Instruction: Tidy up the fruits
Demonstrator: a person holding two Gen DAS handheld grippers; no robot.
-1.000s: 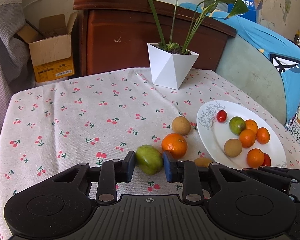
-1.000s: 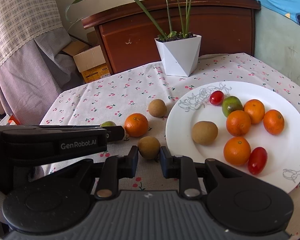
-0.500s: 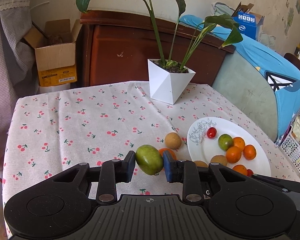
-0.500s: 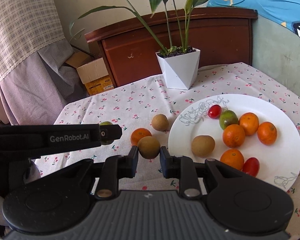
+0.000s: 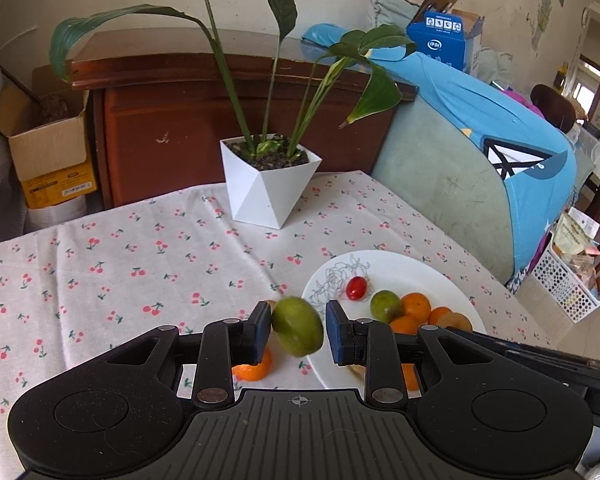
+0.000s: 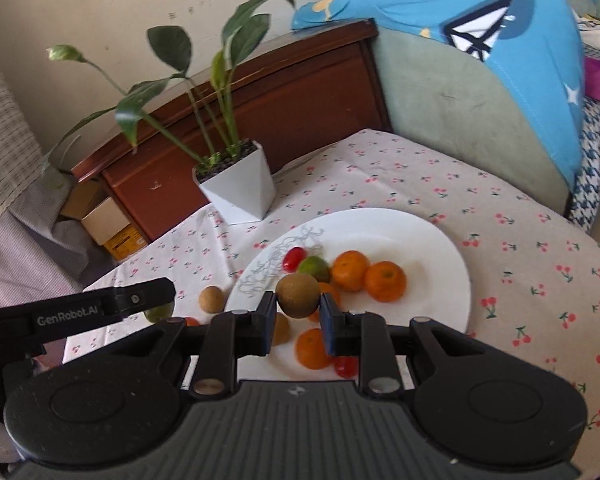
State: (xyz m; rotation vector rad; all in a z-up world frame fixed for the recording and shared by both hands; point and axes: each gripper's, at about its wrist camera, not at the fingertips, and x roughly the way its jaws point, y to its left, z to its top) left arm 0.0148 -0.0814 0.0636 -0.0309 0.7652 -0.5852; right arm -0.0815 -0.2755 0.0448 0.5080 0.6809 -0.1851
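Observation:
My left gripper [image 5: 298, 332] is shut on a green mango [image 5: 297, 332], held in the air over the near left rim of the white plate [image 5: 396, 268]. My right gripper [image 6: 298, 312] is shut on a brown kiwi [image 6: 298, 294], held above the plate [image 6: 428, 248]. The plate holds several oranges [image 6: 385, 281], a green fruit [image 6: 314, 267], cherry tomatoes [image 6: 293, 258] and another kiwi [image 6: 281, 328]. An orange [image 5: 254, 368] lies on the tablecloth below my left fingers. A kiwi [image 6: 211, 299] lies on the cloth left of the plate.
A white potted plant [image 5: 269, 184] stands at the back of the cherry-print tablecloth [image 5: 100, 264]. A brown wooden cabinet [image 5: 172, 120] and a cardboard box [image 5: 48, 164] are behind the table. A cushion with blue cloth [image 5: 480, 160] is at the right.
Both grippers have lifted their fruits higher and moved right, over the plate. The mango and kiwi stay gripped. The right view has tilted.

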